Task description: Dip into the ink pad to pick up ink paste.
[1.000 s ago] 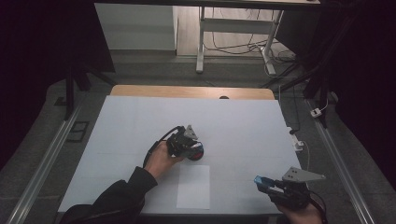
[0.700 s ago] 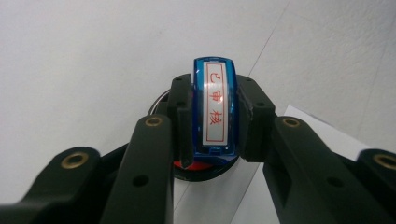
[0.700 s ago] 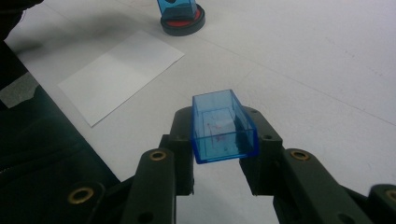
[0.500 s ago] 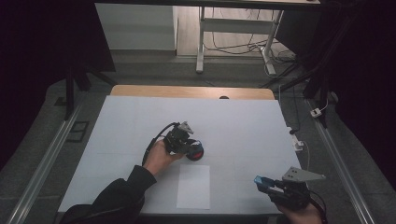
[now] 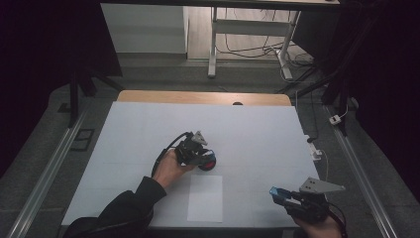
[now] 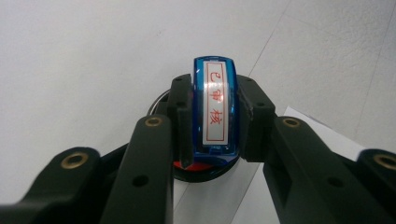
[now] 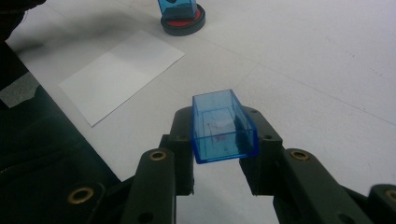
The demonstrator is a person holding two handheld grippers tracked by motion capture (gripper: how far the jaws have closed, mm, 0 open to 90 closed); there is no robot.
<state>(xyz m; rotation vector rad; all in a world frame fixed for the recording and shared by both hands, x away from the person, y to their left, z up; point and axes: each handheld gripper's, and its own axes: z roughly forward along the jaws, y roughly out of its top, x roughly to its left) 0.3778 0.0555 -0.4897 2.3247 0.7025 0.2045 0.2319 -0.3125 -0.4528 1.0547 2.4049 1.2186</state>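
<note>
Pinching a blue stamp [image 6: 215, 112] by its flat sides, the left gripper [image 5: 197, 148] presses it onto the round ink pad [image 7: 183, 22] at the table's [image 5: 257, 134] centre, just at 12 o'clock of the white paper [image 5: 205, 198]. The right gripper [image 5: 287, 196] clamps the stamp's clear blue cap [image 7: 223, 127] at 4 o'clock. Both look light, stiff, slick plastic — grip flat faces squarely. The stamp's face is hidden against the pad — its inking can't be judged.
</note>
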